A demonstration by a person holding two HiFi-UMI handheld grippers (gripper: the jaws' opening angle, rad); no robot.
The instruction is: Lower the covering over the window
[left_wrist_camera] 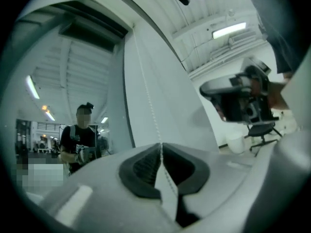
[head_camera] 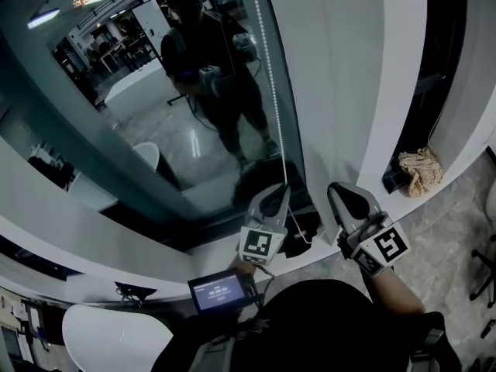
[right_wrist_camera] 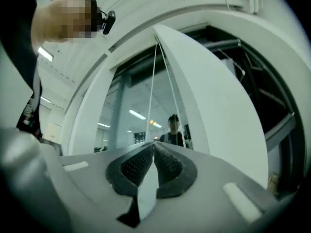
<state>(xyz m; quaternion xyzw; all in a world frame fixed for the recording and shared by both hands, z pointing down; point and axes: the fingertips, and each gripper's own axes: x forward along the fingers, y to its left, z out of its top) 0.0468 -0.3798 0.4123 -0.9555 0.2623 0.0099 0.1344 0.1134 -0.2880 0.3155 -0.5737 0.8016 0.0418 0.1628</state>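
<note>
A white bead chain (head_camera: 273,122) hangs in front of the window glass (head_camera: 155,130), which mirrors me. My left gripper (head_camera: 284,191) is shut on this chain; in the left gripper view the chain (left_wrist_camera: 146,91) comes down into the closed jaws of the left gripper (left_wrist_camera: 161,144) and out below them. My right gripper (head_camera: 335,187) stands to the right of the chain, in front of a white panel (head_camera: 349,76), and also shows as the right gripper (left_wrist_camera: 233,98). The right gripper (right_wrist_camera: 154,143) is shut with nothing seen between its pads; two chain strands (right_wrist_camera: 153,91) rise behind its tips.
A white sill (head_camera: 155,246) runs below the glass. On it lie a crumpled rag (head_camera: 418,170) and a dark object (head_camera: 306,227). A small screen (head_camera: 219,291) sits at my chest. An office chair (head_camera: 484,277) stands at the right edge.
</note>
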